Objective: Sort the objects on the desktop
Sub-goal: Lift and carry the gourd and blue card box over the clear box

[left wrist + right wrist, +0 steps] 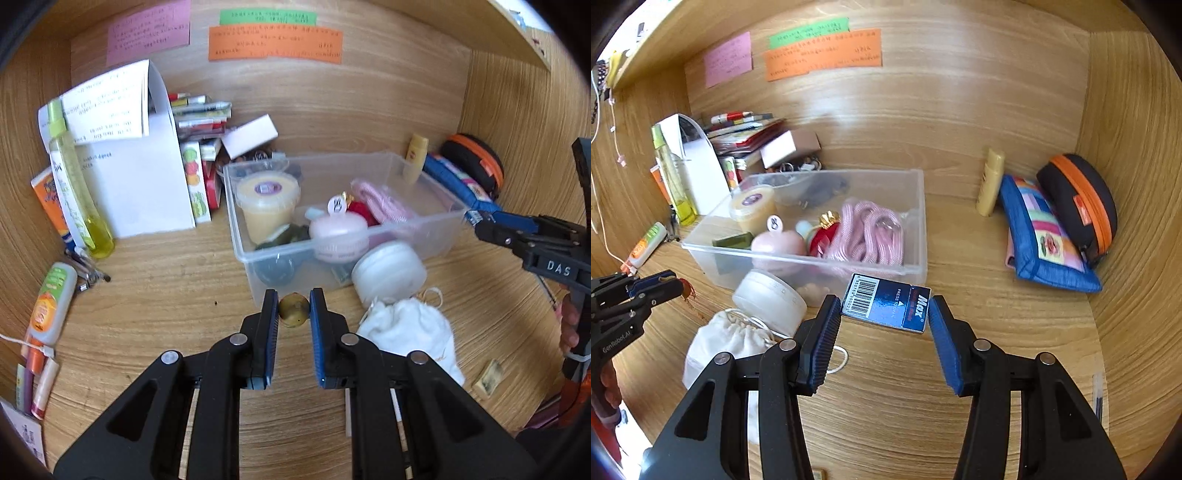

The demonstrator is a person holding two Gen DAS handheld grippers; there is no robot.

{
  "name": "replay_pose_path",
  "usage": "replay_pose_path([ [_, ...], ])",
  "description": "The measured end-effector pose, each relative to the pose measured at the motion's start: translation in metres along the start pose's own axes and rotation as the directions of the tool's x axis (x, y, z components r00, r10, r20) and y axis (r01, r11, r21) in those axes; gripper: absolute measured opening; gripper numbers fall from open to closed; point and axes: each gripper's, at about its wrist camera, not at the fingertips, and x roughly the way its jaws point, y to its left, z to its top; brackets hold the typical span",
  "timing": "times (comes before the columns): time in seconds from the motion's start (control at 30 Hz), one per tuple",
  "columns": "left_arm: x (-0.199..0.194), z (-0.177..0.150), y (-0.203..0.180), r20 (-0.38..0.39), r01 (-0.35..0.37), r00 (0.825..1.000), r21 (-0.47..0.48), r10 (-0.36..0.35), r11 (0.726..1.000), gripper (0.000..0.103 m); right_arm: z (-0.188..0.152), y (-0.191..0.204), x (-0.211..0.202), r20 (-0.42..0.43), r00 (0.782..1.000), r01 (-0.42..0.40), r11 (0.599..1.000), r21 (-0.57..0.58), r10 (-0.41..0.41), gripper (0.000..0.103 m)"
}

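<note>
Your left gripper (293, 308) is squeezed tight on a little brown-gold ball (293, 309), low in the middle of the left wrist picture, just in front of the clear plastic box (424, 225). Your right gripper (884, 317) pinches a dark blue box with a barcode (886, 302) by its two ends, in the middle of the right wrist picture, up above the wooden desk (997, 369) and close to the front wall of the clear box. A white round jar (388, 271) and a white cloth bag (410, 332) sit right of the ball.
</note>
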Motion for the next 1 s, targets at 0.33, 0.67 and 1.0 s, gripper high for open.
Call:
replay_pose_path([
  [0.33,-0.011,0.025,-0.004,0.057,0.009,0.998,0.024,-0.01,1.0,0.016,0.016,0.009,-0.009,0.041,0.999,-0.027,0.999,-0.02,0.027,0.046],
  [0.67,0.0,0.047,-0.006,0.073,0.052,0.996,0.013,-0.053,0.999,0.016,0.033,0.024,-0.009,0.072,0.996,-0.052,0.997,-0.052,0.055,0.046],
  [1.0,0.022,0.059,-0.006,0.055,0.065,0.996,0.01,-0.065,0.998,0.016,0.045,0.027,0.009,0.059,0.995,-0.075,0.996,-0.055,0.078,0.046],
])
